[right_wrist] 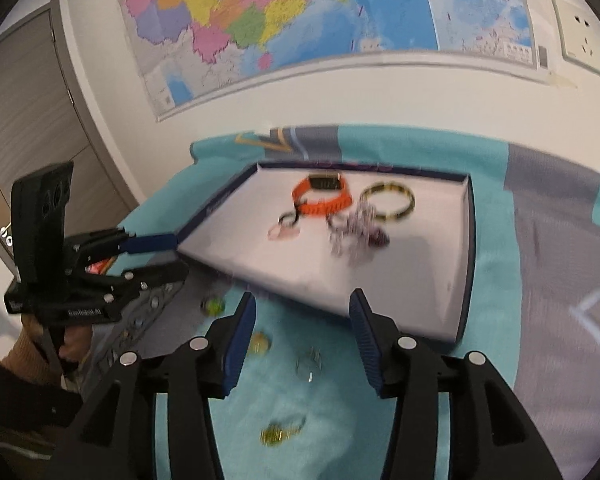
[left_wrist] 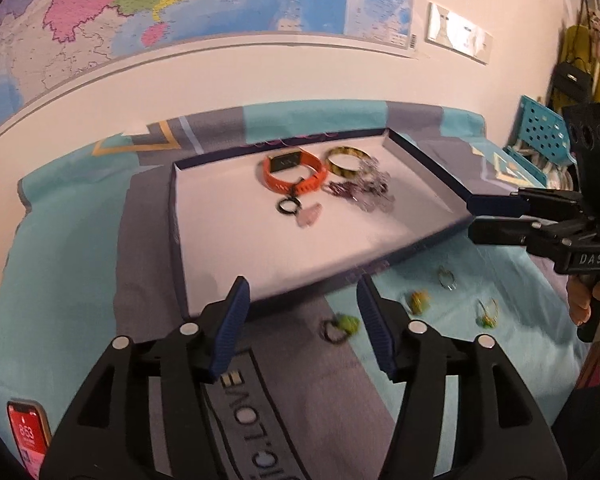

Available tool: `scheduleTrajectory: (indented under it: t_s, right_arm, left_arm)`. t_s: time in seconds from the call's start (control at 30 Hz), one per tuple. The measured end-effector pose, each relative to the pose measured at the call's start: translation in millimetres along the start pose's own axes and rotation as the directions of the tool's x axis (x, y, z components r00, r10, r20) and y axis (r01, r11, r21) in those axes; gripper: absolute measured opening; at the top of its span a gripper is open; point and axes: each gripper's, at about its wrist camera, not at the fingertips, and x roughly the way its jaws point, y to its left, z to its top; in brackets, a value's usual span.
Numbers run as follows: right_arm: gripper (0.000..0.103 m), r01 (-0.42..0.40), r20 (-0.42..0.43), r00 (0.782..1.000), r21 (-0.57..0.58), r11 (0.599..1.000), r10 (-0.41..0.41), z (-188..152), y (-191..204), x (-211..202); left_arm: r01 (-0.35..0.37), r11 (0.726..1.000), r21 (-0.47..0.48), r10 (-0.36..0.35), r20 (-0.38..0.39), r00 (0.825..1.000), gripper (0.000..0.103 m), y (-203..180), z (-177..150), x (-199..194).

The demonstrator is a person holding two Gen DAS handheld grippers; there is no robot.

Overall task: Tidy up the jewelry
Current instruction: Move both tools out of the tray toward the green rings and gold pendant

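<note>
Both grippers stand with jaws apart and nothing between them: the left gripper (left_wrist: 302,320) hangs over the near edge of the tray (left_wrist: 220,248), the right gripper (right_wrist: 302,338) over the turquoise cloth (right_wrist: 492,240) just before the tray's front wall.

Jewelry lies in two groups. Inside the tray, toward the back, sit an orange watch (left_wrist: 292,174), a yellow-and-black bangle (left_wrist: 346,160) beside it, a dark ring (left_wrist: 288,205) touching a pale pink piece (left_wrist: 310,216), and a blurred tangle of beads (left_wrist: 364,188). On the cloth in front of the tray lie small rings, too blurred to tell apart well.

The left wrist view shows four of these, among them a green-topped ring (left_wrist: 340,326) between its fingers, and a phone (left_wrist: 28,436) at lower left with a red screen. It also catches a blue crate (left_wrist: 540,136) and hanging bags at far right. The right wrist view alone shows a grey door (right_wrist: 24,120), a wall socket (right_wrist: 580,32) and a gold ring (right_wrist: 278,434) close under the camera. Each view sees the other gripper at its edge, tips by a tray corner. A map (right_wrist: 284,12) covers the wall.
</note>
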Motion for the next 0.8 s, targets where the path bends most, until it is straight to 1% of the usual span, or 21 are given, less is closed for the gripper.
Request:
scheduleTrajectory:
  t_s: [0.2, 0.3, 0.57, 0.67, 0.77, 0.8]
  right_arm:
    - [0.048, 0.004, -0.042, 0.999, 0.043, 0.999, -0.002, -35, -5, -5]
    - [0.048, -0.001, -0.062, 0.998, 0.062, 0.998, 0.004, -48, -5, -7]
    - [0.048, -0.015, -0.091, 0.996, 0.057, 0.998, 0.02, -69, 3, -9]
    - [0.048, -0.008, -0.09, 0.996, 0.053, 0.999, 0.013, -74, 7, -9]
    - [0.047, -0.008, -0.087, 0.996, 0.048, 0.999, 0.012, -74, 9, -9]
    - [0.044, -0.008, -0.088, 0.996, 0.045, 0.999, 0.012, -74, 11, -8]
  left_arm:
    - [0.012, 0.999, 0.049, -0.011, -0.022, 1.0, 0.056, -14, -17, -2]
    - [0.032, 0.998, 0.061, -0.031, -0.023, 0.999, 0.056, -22, -21, -3]
    - [0.07, 0.993, 0.098, -0.066, -0.044, 0.997, 0.056, -42, -27, 2]
    - [0.088, 0.99, 0.109, -0.083, -0.048, 0.995, 0.056, -48, -27, 4]
    - [0.098, 0.987, 0.124, -0.092, -0.056, 0.994, 0.053, -55, -25, 8]
    - [0.101, 0.986, 0.129, -0.094, -0.059, 0.994, 0.052, -58, -25, 11]
